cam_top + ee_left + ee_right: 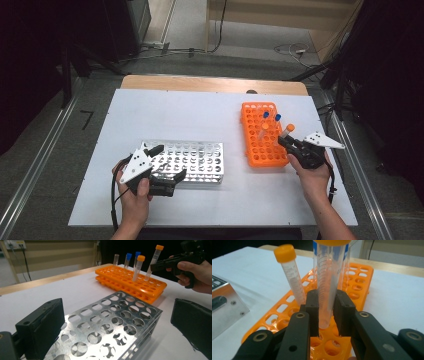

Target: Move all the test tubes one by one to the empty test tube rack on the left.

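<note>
1. Clamping an orange-capped tube (326, 282) between both black jaws, right gripper (326, 315) sat over the orange rack (359, 277); tube's rounded tip hung at the mouth of a rack hole, whether seated or lifted could not be told.
2. Seen from above at about 4 o'clock on the white table (200, 107): right gripper (287, 141) aimed toward 10 o'clock, right hand (312, 175) wrapped round its grip, gripped tube (286, 131) tilted at the rack's (252, 131) right edge.
4. Stood in the same rack: 1 more orange-capped tube (290, 275) at about 10 o'clock of the gripped one, leaning slightly; 2 blue-capped tubes (127, 260) and 1 uncapped clear tube (116, 259) further back, as viewed from the left gripper.
5. Held wide apart, with nothing between the pads: jaws of the left gripper (120, 322), straddling the near end of the metal rack (110, 325) without pressing on it.
6. Lay at about 7 o'clock on the table: metal rack (192, 157), all visible holes unfilled, left gripper (169, 162) at its near-left corner, left hand (134, 192) beneath.
7. Sat well apart: the 2 racks, bare table between them.
</note>
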`<state>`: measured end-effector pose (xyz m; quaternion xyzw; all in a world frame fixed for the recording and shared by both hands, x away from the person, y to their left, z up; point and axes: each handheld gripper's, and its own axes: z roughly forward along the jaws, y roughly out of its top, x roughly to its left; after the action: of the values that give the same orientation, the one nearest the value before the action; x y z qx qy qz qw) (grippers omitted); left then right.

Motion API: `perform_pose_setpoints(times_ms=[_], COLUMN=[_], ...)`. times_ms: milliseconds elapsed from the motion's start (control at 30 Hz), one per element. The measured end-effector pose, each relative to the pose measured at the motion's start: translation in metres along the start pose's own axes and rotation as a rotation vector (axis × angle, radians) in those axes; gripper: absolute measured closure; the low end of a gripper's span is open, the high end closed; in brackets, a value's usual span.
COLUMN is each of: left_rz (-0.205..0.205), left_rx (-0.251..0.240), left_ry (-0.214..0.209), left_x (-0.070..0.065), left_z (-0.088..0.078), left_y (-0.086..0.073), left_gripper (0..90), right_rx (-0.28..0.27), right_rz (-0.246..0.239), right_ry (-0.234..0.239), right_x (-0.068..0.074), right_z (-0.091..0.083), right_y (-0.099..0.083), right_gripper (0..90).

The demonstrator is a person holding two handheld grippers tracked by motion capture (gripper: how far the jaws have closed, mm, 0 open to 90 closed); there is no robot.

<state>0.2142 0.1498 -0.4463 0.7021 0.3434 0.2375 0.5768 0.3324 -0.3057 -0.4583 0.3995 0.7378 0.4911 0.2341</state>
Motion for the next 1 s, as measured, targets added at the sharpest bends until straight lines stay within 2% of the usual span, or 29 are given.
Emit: perform_pose_setpoints(times_ms=[67, 167, 233, 333, 467, 600, 667, 900, 1000], left_rz=[0.009, 0.011, -0.003, 0.01, 0.013, 0.021, 0.009, 0.001, 0.019], left_rx=[0.016, 0.037, 0.051, 0.074, 0.086, 0.094, 0.089, 0.091, 0.104], left_ry=[-0.006, -0.017, -0.038, -0.02, -0.028, -0.056, -0.079, -0.119, -0.141], left_x=[-0.004, -0.008, -0.011, -0.018, -0.023, -0.03, -0.03, -0.034, -0.036], left_z=[0.002, 0.008, 0.013, 0.022, 0.03, 0.04, 0.044, 0.057, 0.065], left_y=[0.006, 0.011, 0.014, 0.018, 0.021, 0.028, 0.031, 0.039, 0.045], left_gripper=[0.0, 0.0, 1.5, 5.6, 9.3, 12.5, 12.8, 13.7, 14.8], right_rx=[-0.013, -0.02, -0.015, -0.01, -0.003, 0.014, 0.015, 0.038, 0.048], right_rz=[0.021, 0.029, 0.015, 0.007, -0.019, -0.035, -0.036, -0.065, -0.074], right_ry=[0.022, 0.045, 0.054, 0.081, 0.125, 0.15, 0.17, 0.234, 0.253], right_x=[0.003, 0.008, 0.013, 0.021, 0.031, 0.042, 0.045, 0.06, 0.065], right_z=[-0.007, -0.012, -0.015, -0.017, -0.019, -0.019, -0.018, -0.015, -0.014], right_y=[0.004, 0.007, 0.009, 0.012, 0.015, 0.017, 0.017, 0.018, 0.018], right_gripper=[72.9, 72.9, 72.9, 72.9, 72.9, 72.9, 72.9, 72.9, 72.9])
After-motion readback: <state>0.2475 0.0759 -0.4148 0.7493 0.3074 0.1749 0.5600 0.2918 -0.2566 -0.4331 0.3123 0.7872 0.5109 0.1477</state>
